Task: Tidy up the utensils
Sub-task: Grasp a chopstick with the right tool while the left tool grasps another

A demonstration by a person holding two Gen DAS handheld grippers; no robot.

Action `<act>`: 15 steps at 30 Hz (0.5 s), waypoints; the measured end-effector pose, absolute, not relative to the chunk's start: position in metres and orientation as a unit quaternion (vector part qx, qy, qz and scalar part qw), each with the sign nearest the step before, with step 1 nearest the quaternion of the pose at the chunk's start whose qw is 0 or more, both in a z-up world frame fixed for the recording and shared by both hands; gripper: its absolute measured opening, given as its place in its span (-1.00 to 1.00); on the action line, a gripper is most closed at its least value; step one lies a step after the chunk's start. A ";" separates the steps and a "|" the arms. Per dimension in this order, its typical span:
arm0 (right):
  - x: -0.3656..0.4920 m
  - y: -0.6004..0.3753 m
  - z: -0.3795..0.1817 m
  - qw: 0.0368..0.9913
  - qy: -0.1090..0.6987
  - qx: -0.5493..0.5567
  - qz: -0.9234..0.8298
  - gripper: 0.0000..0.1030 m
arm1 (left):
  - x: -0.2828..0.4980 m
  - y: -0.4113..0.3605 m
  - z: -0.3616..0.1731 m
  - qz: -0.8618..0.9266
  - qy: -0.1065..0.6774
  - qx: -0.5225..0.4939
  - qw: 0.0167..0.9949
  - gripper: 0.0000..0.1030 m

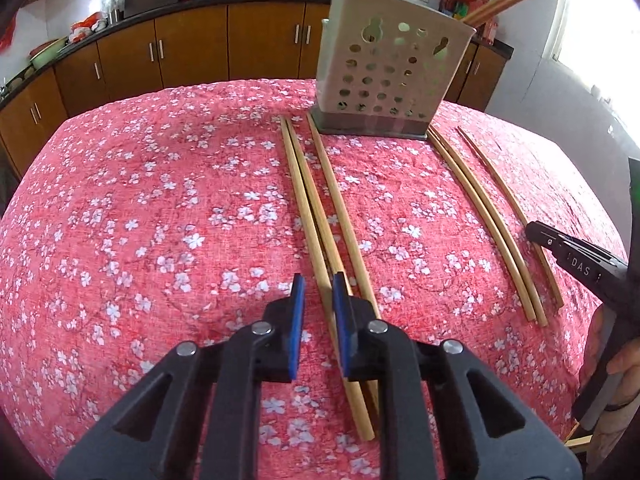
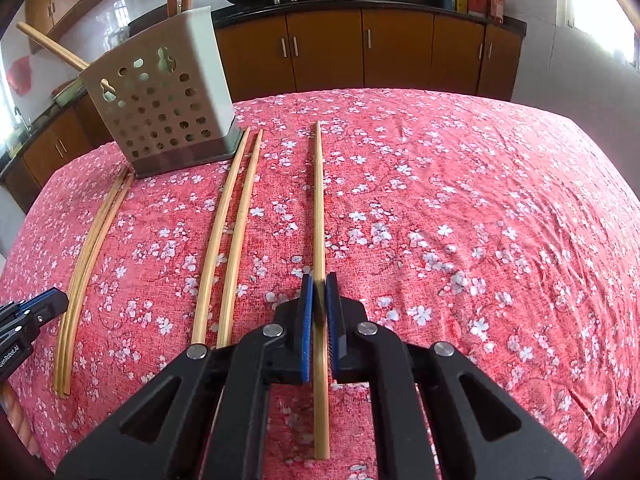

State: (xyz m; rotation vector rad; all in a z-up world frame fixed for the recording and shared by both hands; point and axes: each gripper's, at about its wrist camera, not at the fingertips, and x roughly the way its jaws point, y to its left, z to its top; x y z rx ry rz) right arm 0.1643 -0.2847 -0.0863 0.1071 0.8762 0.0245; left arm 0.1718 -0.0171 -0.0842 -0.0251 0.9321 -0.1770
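A perforated white utensil holder (image 1: 390, 80) stands at the far side of the table, with chopsticks sticking out of its top; it also shows in the right wrist view (image 2: 168, 108). Several wooden chopsticks lie lengthwise on the cloth: three on the left (image 1: 316, 216), a pair (image 1: 476, 216) and a single one (image 1: 504, 196) to the right. My left gripper (image 1: 318, 284) is slightly open and empty, just above the left chopsticks' near part. My right gripper (image 2: 319, 286) is shut on the single chopstick (image 2: 319, 200), which still lies along the cloth.
The table carries a red cloth with white flowers (image 1: 160, 220). Brown kitchen cabinets (image 2: 400, 52) with a dark counter, woks and bottles run behind it. My right gripper shows at the left wrist view's right edge (image 1: 576, 260), and my left gripper at the right wrist view's left edge (image 2: 28, 316).
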 end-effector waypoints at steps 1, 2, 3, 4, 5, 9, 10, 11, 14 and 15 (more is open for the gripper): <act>0.164 -0.284 -0.086 0.904 0.424 0.051 0.012 -0.86 | 0.173 -0.019 -0.086 -0.085 0.452 -0.010 0.888 -0.70; 0.164 -0.284 -0.086 0.904 0.424 0.050 0.012 -0.86 | 0.173 -0.020 -0.087 -0.081 0.449 -0.005 0.890 -0.72; 0.165 -0.283 -0.086 0.904 0.424 0.048 0.013 -0.86 | 0.173 -0.022 -0.088 -0.078 0.448 -0.001 0.891 -0.74; 0.165 -0.282 -0.087 0.904 0.424 0.048 0.014 -0.85 | 0.173 -0.022 -0.088 -0.075 0.447 0.001 0.892 -0.79; 0.165 -0.282 -0.087 0.904 0.424 0.048 0.016 -0.85 | 0.175 -0.021 -0.088 -0.069 0.445 0.002 0.893 -0.81; 0.166 -0.280 -0.087 0.904 0.424 0.049 0.024 -0.85 | 0.181 -0.013 -0.089 -0.050 0.442 0.004 0.895 -0.85; 0.166 -0.281 -0.087 0.904 0.424 0.048 0.025 -0.85 | 0.183 -0.009 -0.089 -0.045 0.442 0.005 0.896 -0.85; 0.167 -0.281 -0.086 0.904 0.424 0.046 0.024 -0.85 | 0.185 -0.002 -0.089 -0.036 0.442 0.004 0.896 -0.85; 0.172 -0.292 -0.086 0.905 0.422 0.051 0.005 -0.86 | 0.189 0.022 -0.089 -0.012 0.442 -0.005 0.897 -0.85; 0.174 -0.298 -0.086 0.905 0.422 0.057 -0.002 -0.86 | 0.190 0.032 -0.089 -0.004 0.441 -0.009 0.897 -0.85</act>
